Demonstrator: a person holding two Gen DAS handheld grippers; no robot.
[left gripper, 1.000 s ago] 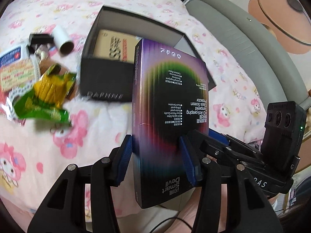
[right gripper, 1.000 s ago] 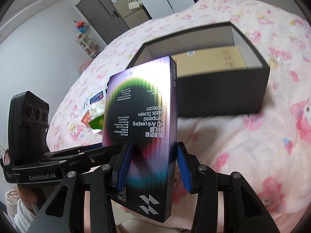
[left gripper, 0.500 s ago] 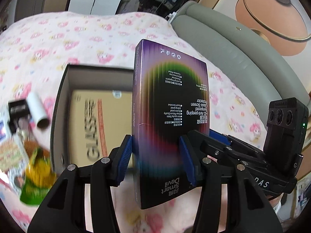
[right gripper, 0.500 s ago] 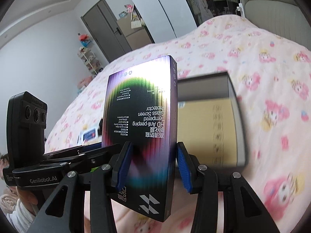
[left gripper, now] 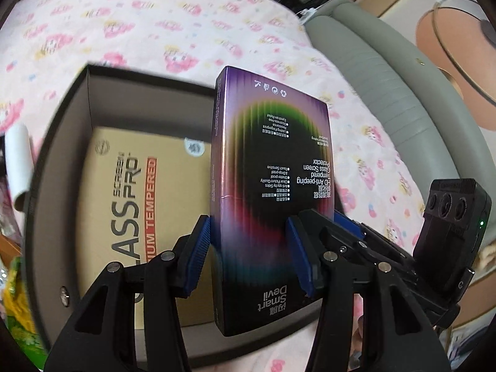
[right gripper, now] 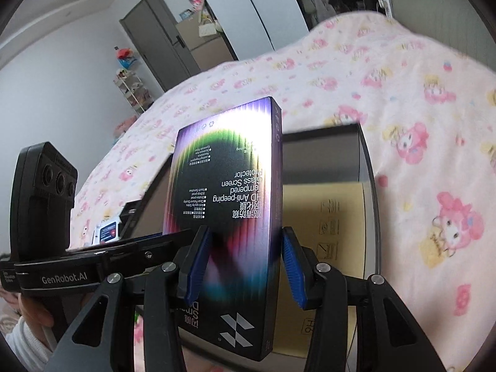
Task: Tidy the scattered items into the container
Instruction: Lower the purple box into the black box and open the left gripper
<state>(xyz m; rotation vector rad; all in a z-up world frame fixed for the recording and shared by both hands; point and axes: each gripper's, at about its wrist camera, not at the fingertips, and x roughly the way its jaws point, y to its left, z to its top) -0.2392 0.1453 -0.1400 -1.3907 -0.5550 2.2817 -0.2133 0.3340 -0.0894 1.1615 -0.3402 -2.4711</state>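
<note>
A purple-black screen protector box (left gripper: pixel 272 186) is held upright between both grippers. My left gripper (left gripper: pixel 251 248) is shut on its lower part, and my right gripper (right gripper: pixel 245 263) is shut on the same box (right gripper: pixel 229 204) from the other side. The box hangs above the open black container (left gripper: pixel 59 142), which also shows in the right wrist view (right gripper: pixel 369 192). A tan tempered-glass box (left gripper: pixel 130 204) lies flat inside the container.
A white tube (left gripper: pixel 17 161) and a green-yellow snack packet (left gripper: pixel 12 310) lie left of the container on the pink cartoon blanket (left gripper: pixel 155 21). A small card pack (right gripper: pixel 107 232) lies beyond. A grey padded headboard (left gripper: pixel 387 77) runs along the right.
Both grippers carried the screen protector box forward and over the container. The container now lies directly below the box, seen from above.
</note>
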